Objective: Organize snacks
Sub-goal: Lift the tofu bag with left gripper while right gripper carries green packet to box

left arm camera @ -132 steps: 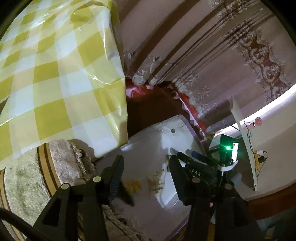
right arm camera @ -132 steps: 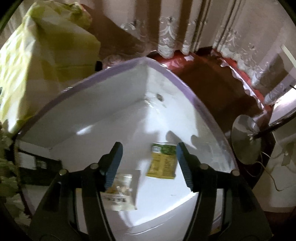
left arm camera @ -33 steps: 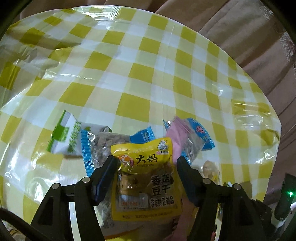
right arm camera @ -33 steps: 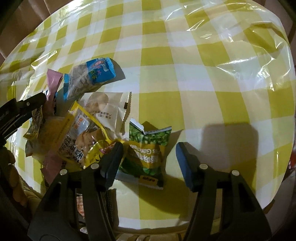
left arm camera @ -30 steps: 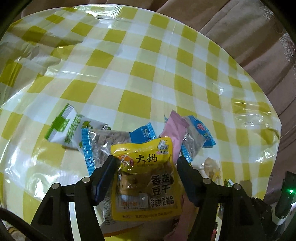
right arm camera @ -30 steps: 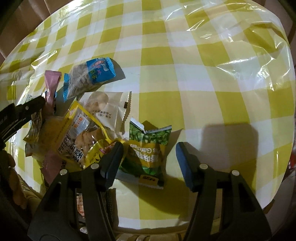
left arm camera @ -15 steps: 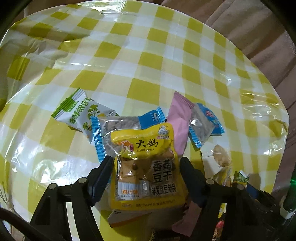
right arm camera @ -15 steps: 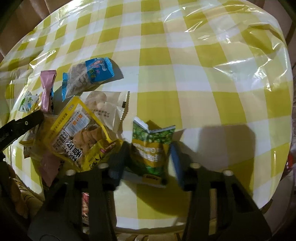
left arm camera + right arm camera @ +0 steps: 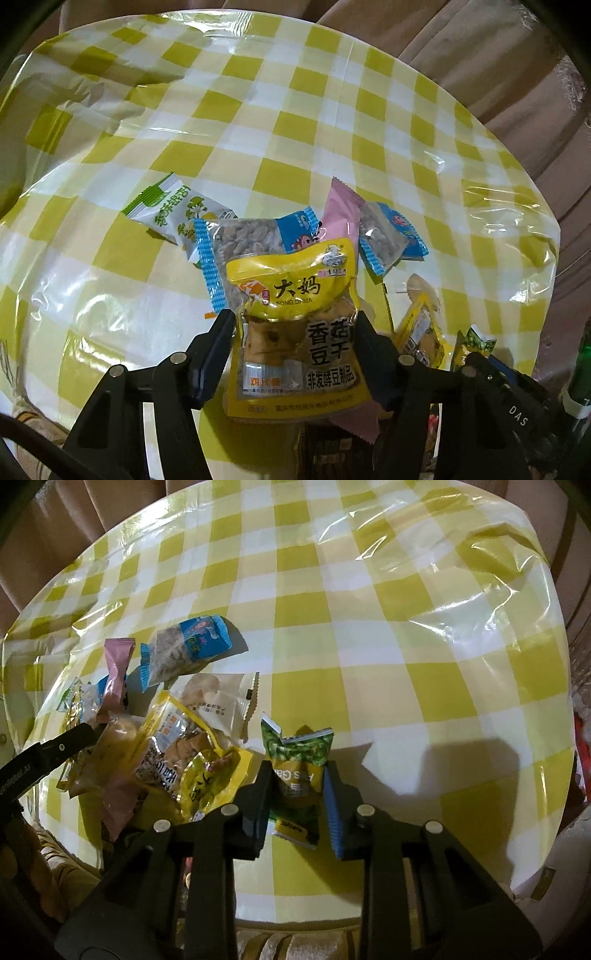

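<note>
On the checked worktop (image 9: 369,686), near its front edge, lies a loose heap of snack packets. Right gripper (image 9: 297,781): jaws drawn narrow, having just closed, and pinching the green packet (image 9: 301,764) by its lower half, the crumpled top standing free above the pads. Left gripper (image 9: 293,336): jaws have just been closing and stand half-wide on either side of the yellow pouch (image 9: 295,332), their pads at its edges; the pouch looks clasped, but a firm hold cannot be told. Behind the pouch lie a blue-ended packet (image 9: 255,240), a pink packet (image 9: 341,210) and a white-green packet (image 9: 170,206), overlapping. Risks, as a judgement: the glossy green packet may slide out of a pinch taken so low on it; the wide, flat pouch may buckle or twist free if gripped only by its rims; lifting either may drag overlapping neighbours over the worktop edge
</note>
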`<state>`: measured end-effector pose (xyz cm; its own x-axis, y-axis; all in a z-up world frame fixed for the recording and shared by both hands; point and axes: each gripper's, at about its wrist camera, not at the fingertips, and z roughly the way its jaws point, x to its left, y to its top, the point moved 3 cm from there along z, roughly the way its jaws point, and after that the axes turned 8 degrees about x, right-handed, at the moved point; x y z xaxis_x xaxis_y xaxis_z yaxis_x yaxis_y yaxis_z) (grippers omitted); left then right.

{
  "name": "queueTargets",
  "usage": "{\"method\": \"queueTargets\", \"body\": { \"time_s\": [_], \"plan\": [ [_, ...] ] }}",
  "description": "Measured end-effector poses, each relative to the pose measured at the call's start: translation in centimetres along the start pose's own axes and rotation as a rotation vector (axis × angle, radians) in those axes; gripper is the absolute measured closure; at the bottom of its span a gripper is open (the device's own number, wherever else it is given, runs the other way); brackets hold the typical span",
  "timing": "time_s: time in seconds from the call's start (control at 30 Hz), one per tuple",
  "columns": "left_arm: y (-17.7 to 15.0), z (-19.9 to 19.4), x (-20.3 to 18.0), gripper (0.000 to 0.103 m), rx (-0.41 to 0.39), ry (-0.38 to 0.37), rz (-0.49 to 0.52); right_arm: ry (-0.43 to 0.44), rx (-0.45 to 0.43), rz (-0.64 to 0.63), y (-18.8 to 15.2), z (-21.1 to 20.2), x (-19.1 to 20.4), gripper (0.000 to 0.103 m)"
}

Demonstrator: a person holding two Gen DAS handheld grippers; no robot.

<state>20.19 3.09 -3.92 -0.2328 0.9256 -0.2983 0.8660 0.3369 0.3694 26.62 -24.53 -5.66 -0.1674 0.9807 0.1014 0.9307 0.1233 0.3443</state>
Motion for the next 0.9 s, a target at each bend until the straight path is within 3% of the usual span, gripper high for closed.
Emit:
{"method": "queueTargets", "body": {
  "time_s": [0.33, 0.53, 0.73, 0.9],
  "plan": [
    [-2.7, -3.4, -0.6, 0.041, -0.066, -0.022, 0.003, 0.029, -0.059, 0.032, -1.7, -3.3, -1.7, 0.073],
    [-5.0, -5.5, -3.1, 0.041, -0.090, -0.058, 0.047, 0.038, -0.081, 0.048, -3.7, -5.7, -3.7, 0.074],
    [-7.9, -7.3, -8.3, 0.041, -0.088, -0.122, 0.131, 0.024, -0.109, 0.092, -6.8, -8.8, -7.9, 0.074],
    [-10.9, -8.1, -14.2, 0.041, -0.071, -0.189, 0.250, -0.017, -0.125, 0.177, -10.0, -11.1, -13.6, 0.074]
  ]
}}
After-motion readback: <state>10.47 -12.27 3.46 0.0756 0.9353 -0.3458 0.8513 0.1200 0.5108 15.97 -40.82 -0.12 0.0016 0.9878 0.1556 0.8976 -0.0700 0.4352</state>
